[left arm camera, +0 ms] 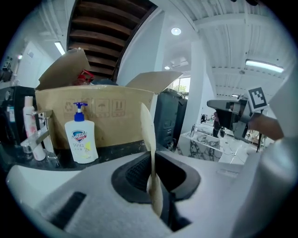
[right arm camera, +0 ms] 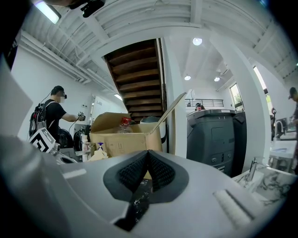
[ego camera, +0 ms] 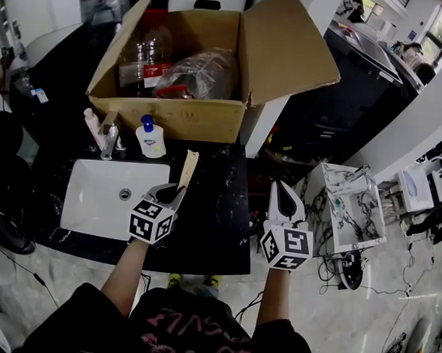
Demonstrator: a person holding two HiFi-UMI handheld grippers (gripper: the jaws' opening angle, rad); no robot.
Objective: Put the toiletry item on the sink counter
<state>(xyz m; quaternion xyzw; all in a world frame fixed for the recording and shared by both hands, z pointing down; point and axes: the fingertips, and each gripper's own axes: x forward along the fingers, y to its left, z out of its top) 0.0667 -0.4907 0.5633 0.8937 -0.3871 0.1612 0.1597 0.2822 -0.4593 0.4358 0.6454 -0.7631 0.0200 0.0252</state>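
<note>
My left claw [left arm camera: 156, 188] was clamped on a thin, flat beige strip [left arm camera: 148, 139], upright over the bare black marble counter [ego camera: 212, 230] beside the white rectangular basin [ego camera: 89, 207]. My right claw [ego camera: 284, 205] was pressed together, empty, just past the counter's right edge.

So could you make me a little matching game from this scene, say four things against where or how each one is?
1 soap bottle
2 left gripper
3 right gripper
4 cardboard box

A jaws together, nothing between
B flaps open, bottles inside
C on the black counter behind the sink
D clamped on a thin tan strip

Pairs: 1-C, 2-D, 3-A, 4-B
</note>
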